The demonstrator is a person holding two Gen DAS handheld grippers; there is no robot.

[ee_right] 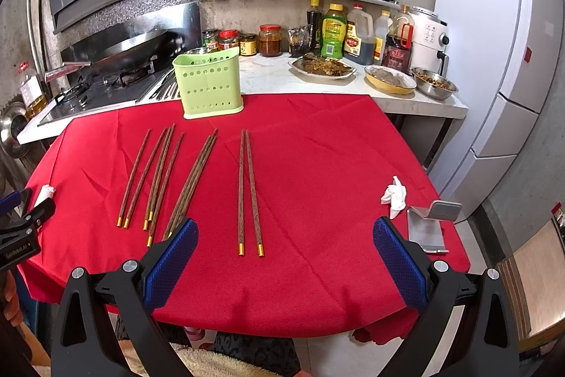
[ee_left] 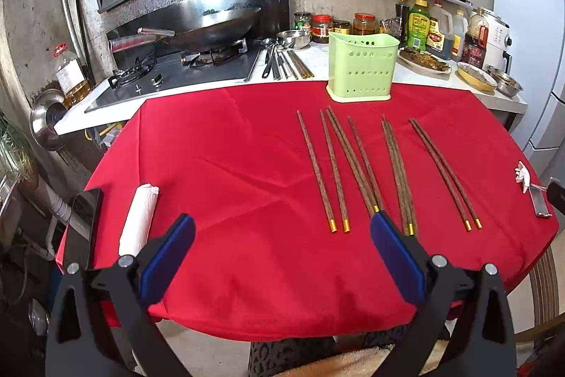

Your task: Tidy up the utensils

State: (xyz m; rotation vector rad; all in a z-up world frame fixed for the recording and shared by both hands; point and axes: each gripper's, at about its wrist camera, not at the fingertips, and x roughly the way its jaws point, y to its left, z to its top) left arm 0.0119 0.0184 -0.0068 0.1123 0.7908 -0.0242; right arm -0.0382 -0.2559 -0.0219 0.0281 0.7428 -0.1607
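Note:
Several brown wooden chopsticks (ee_left: pixel 360 165) with gold ends lie in rough pairs on the red tablecloth (ee_left: pixel 229 172), tips toward a pale green perforated utensil holder (ee_left: pixel 362 68) at the cloth's far edge. In the right wrist view the same chopsticks (ee_right: pixel 169 179) spread left of centre, one separate pair (ee_right: pixel 249 191) lies straight ahead, and the holder (ee_right: pixel 210 83) stands beyond. My left gripper (ee_left: pixel 282 230) hovers open over the near edge, its right pad beside gold chopstick ends. My right gripper (ee_right: pixel 286 235) is open too, with the separate pair's gold ends between its pads.
A white rolled cloth (ee_left: pixel 139 219) and a dark phone (ee_left: pixel 83 228) lie at the table's left. A crumpled tissue (ee_right: pixel 393 196) and a metal phone stand (ee_right: pixel 429 225) sit at the right. Behind are a stove with a wok (ee_left: pixel 212 27), food dishes (ee_right: pixel 321 66) and sauce bottles (ee_right: pixel 333 32).

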